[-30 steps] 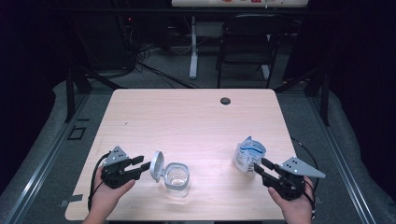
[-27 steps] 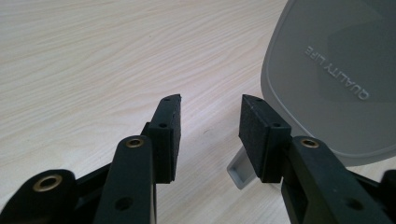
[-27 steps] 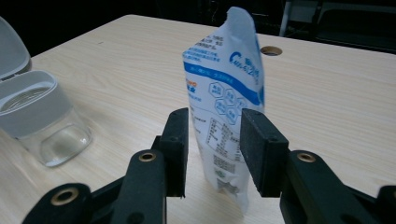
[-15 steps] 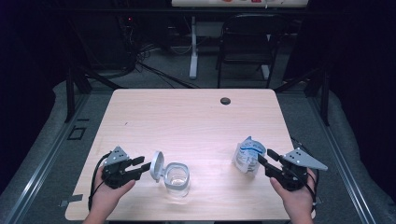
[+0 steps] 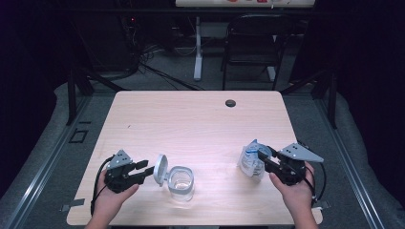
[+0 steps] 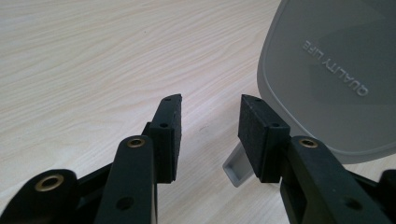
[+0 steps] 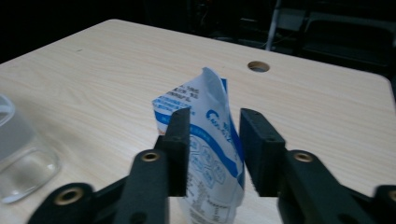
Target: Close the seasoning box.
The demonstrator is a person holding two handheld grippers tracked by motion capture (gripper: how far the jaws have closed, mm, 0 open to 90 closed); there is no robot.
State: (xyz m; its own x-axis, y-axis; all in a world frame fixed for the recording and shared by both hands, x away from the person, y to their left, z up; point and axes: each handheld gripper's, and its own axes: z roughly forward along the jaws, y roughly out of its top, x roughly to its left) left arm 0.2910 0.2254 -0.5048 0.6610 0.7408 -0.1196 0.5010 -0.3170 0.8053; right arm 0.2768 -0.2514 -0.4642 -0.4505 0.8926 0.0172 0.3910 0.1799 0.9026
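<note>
A clear plastic container point(image 5: 181, 183) stands near the table's front edge, its grey hinged lid point(image 5: 160, 168) swung open to the left. My left gripper point(image 5: 147, 168) is open just left of the lid. In the left gripper view the lid point(image 6: 327, 70) rises beside the right jaw and its small tab point(image 6: 233, 168) lies by that jaw; the left gripper point(image 6: 211, 100) holds nothing. A white and blue pouch point(image 5: 249, 160) stands at the right. My right gripper point(image 7: 215, 112) has just been closing with the pouch point(image 7: 210, 140) between its pads, which touch both its sides.
The wooden table point(image 5: 191, 124) has a round cable hole point(image 5: 230, 103) near its far edge. A dark chair point(image 5: 250, 43) and cables sit on the floor beyond the table. In the right gripper view the clear container point(image 7: 18, 158) shows at the far left.
My right gripper has moved in on the pouch and now has it between its jaws. The left gripper, container and lid have stayed put.
</note>
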